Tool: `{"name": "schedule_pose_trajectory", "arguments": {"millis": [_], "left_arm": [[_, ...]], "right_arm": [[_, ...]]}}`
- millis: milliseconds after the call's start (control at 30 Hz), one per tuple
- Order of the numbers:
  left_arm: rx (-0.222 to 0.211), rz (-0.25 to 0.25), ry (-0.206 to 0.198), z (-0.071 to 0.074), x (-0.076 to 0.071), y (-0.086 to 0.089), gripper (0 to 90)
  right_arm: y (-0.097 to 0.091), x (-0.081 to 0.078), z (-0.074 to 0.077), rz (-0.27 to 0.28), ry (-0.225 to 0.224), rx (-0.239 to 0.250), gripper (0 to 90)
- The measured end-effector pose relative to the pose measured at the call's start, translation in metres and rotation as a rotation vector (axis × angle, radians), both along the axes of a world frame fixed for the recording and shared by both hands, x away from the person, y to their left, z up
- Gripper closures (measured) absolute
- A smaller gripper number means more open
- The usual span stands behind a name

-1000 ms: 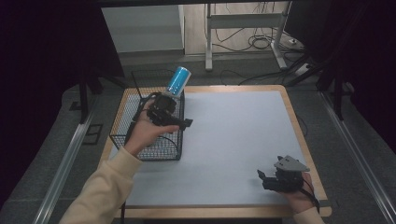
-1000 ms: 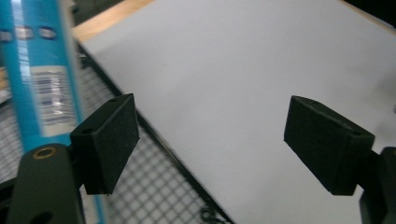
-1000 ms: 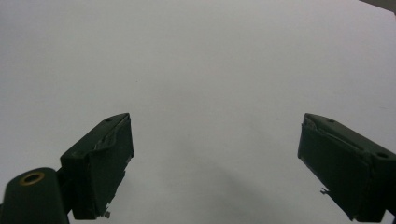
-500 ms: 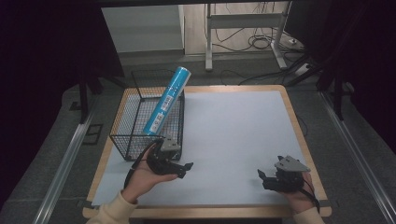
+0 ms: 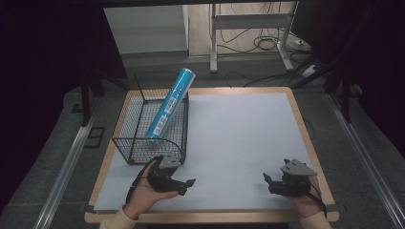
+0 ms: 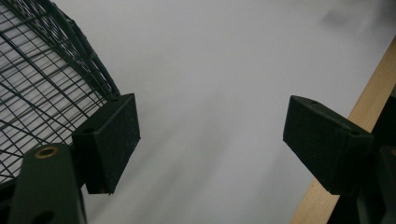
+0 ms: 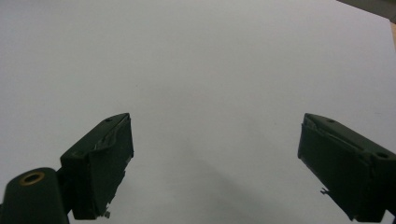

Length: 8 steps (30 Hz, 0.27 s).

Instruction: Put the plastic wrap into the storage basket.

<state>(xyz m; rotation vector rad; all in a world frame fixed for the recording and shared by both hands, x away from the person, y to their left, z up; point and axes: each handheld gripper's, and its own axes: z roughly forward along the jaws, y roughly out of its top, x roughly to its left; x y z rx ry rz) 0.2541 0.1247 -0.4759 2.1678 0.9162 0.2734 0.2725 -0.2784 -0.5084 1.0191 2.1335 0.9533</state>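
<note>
Item: blue tube (image 5: 170,104), one. It leans tilted in the wire basket (image 5: 125,125), lower end on the basket floor, upper end standing out above the far rim. A white label sits partway down its side.

Item: wire basket, one. Black mesh, open top, on the left part of the table (image 5: 239,129), its near wall just beyond the left hand-held gripper (image 5: 185,183).

Item: left hand-held gripper, one. Low over the grey table surface near the front edge, jaws apart with nothing between them; its own view shows bare surface between the pads (image 6: 109,140) and the basket mesh (image 6: 42,84) to one side.

Item: right hand-held gripper (image 5: 270,181), one. At the front right of the table, well apart from the basket, jaws wide apart and empty; its pads (image 7: 100,163) frame plain grey surface.

Step in hand, as judged: the tube is placed and both tools are parked clear of the basket. To do this well, keep the left tool from brushing the mesh, since the tube only leans and a knock to the basket could tip it out over the rim. Keep both sets of jaws apart and low, away from the tube's overhanging end.

Count: tubes 1; baskets 1; hand-held grippers 2; tables 1.
</note>
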Motion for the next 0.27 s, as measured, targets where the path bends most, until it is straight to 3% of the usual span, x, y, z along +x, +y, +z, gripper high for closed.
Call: {"name": "schedule_pose_trajectory", "arguments": {"millis": [267], "left_arm": [[-0.004,0.014,-0.002,-0.0029,-0.0014,0.0064,18.6]], "right_arm": [[0.0016,0.0015,0.0016,0.013,0.019,0.027,9.8]]}}
